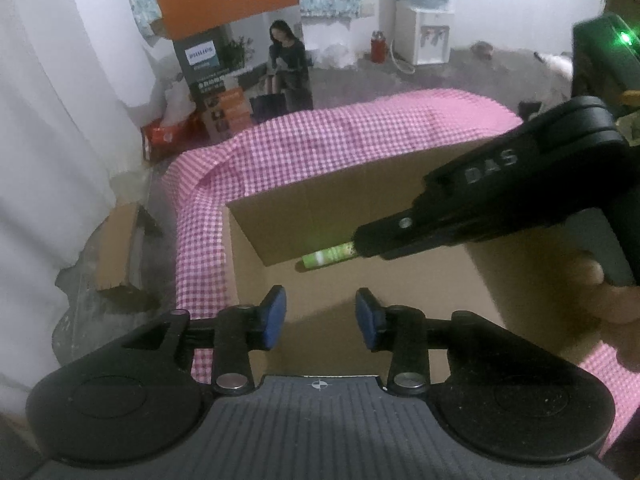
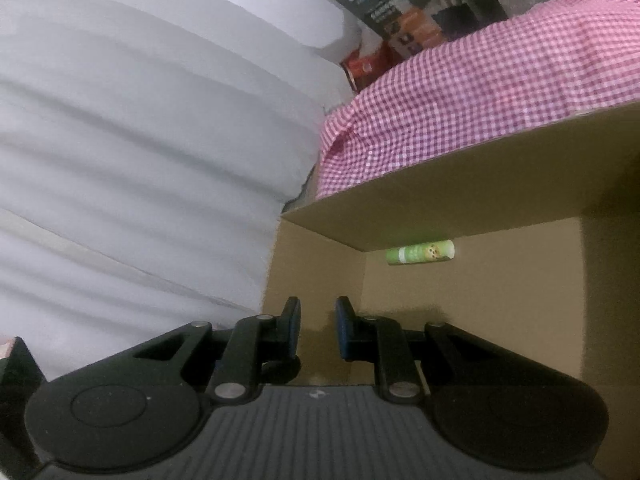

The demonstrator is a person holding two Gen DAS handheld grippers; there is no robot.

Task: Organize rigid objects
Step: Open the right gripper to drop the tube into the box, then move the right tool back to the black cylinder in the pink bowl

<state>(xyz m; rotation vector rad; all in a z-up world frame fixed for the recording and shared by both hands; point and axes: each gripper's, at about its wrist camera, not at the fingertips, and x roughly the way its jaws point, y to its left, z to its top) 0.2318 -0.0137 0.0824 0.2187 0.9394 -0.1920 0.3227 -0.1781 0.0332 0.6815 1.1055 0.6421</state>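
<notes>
Left hand-held gripper [image 1: 320,316] parted, empty, green-labelled tube [image 2: 420,253] lying in cardboard box [image 2: 440,184]

Green tube [image 1: 328,255] partly hidden behind right gripper [image 1: 374,240] at cardboard box's [image 1: 280,216] far wall; label unreadable.

A lived-in home room is showing: a water dispenser [image 1: 424,28] is standing at one o'clock, a Philips appliance box [image 1: 240,80] at eleven.
</notes>
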